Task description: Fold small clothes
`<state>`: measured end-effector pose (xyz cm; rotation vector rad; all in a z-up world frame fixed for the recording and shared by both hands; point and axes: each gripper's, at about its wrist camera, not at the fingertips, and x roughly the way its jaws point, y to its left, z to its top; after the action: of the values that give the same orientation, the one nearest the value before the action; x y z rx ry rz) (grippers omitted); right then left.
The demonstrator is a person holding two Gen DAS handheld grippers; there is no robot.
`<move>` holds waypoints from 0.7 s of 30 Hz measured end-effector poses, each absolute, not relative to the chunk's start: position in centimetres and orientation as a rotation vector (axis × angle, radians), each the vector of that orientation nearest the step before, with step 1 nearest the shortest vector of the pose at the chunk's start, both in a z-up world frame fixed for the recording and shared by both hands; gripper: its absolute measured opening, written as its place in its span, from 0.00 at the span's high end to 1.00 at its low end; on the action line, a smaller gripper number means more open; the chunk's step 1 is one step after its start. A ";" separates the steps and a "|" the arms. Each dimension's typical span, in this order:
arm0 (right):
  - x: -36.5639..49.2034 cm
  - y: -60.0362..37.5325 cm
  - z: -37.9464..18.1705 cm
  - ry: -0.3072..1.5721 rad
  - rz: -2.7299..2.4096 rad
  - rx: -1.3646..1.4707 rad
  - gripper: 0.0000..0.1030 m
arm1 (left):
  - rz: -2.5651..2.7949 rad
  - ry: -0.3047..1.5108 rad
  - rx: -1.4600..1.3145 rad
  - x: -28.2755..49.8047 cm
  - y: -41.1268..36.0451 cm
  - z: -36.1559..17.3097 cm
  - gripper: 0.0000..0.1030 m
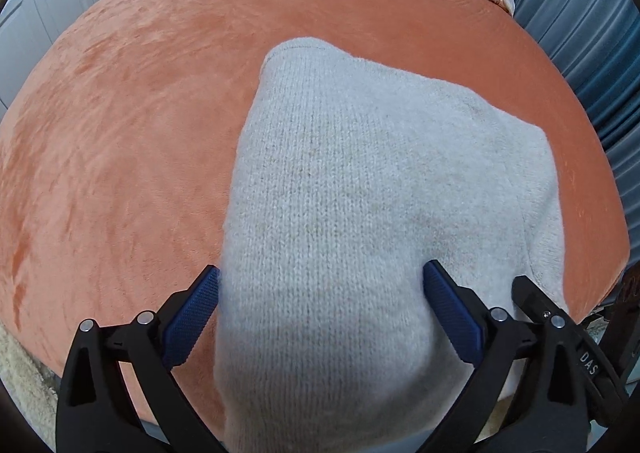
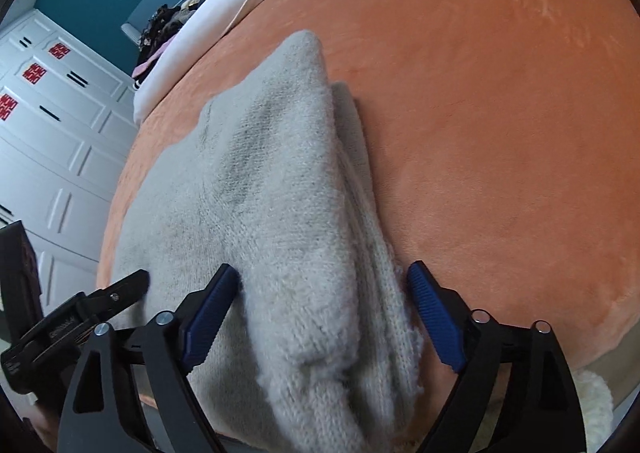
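A pale grey knitted sweater lies folded on the orange plush bedspread, its near edge hanging over the bedspread's front, as the left gripper and right gripper straddle it released, jaws wide, apparently letting the fold settle.

We count 1 grey knit sweater, 1 orange blanket, 2 grippers: left & right, 3 red cabinet stickers.

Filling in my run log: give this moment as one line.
stage: folding | item: grey knit garment on orange blanket | left gripper: open, straddling garment | right gripper: open, straddling folded edge
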<state>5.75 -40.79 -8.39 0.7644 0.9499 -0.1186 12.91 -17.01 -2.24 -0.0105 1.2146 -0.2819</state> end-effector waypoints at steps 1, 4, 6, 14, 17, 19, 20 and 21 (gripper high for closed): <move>5.8 -40.8 -8.5 0.945 -0.109 0.772 0.15 | -0.285 1.217 -0.019 13.0 -17.0 -2.6 0.04; 6.1 -41.0 -8.8 0.933 -0.091 0.790 0.13 | -0.317 1.226 -0.085 13.5 -16.6 -3.5 0.04; 6.3 -41.1 -8.9 0.925 -0.067 0.797 0.07 | -0.349 1.242 -0.156 13.8 -16.1 -4.3 0.04; 8.6 -40.1 -9.1 0.908 -0.043 0.771 0.08 | -0.463 1.225 -0.266 14.2 -14.6 -5.5 0.04; 8.6 -40.8 -8.6 0.899 -0.045 0.850 0.53 | -0.473 1.245 -0.308 14.2 -14.2 -4.2 0.20; 7.8 -41.5 -7.8 0.869 -0.047 0.929 0.63 | -0.494 1.231 -0.264 13.9 -14.6 -2.4 0.32; 7.2 -41.5 -6.9 0.849 -0.045 0.947 0.65 | -0.505 1.224 -0.243 13.7 -14.6 -1.5 0.39; 6.5 -41.2 -6.0 0.834 -0.040 0.949 0.66 | -0.520 1.217 -0.229 13.4 -14.7 -0.6 0.44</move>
<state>6.54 -41.24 -6.01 0.9493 0.8337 -0.0402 13.39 -14.69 -0.62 -0.2286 1.2170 -0.5199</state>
